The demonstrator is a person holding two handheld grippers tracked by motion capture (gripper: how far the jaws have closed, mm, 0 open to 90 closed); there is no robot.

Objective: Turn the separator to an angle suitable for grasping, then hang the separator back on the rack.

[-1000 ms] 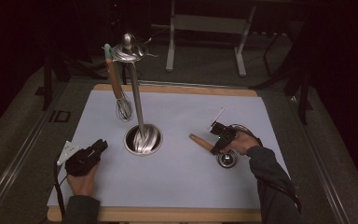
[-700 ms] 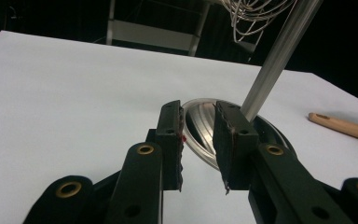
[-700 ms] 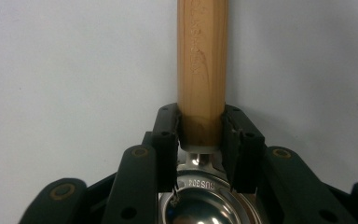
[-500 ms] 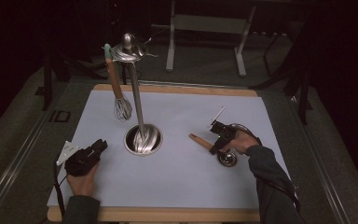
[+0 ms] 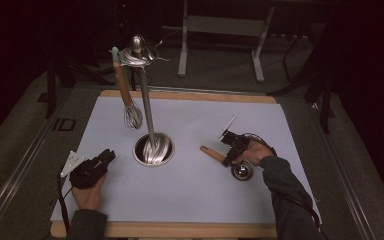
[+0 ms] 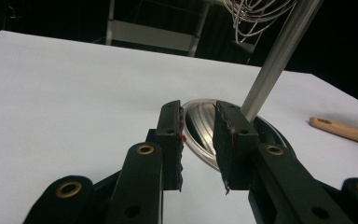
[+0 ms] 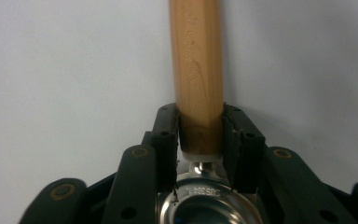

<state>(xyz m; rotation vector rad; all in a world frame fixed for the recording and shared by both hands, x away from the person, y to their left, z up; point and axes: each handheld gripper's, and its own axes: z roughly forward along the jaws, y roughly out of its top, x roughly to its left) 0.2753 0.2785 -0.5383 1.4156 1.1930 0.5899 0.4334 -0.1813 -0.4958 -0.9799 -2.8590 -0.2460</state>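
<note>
The right gripper (image 7: 199, 149) has just closed its jaws onto the wooden handle (image 7: 196, 70) of a small metal ladle (image 5: 242, 170) lying on the white mat (image 5: 190, 200), right of the stand's round base dish (image 5: 152, 150). The left gripper (image 6: 198, 140) rests part open, empty.

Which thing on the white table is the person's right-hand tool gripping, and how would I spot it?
Start at the tall steel stand rising from a round metal base in the middle of the white table. To its right lies a small utensil with a light wooden handle and round shiny steel cup, in the right tool. Unlike the wooden-handled wire whisk hanging on the stand, it lies flat.
</note>
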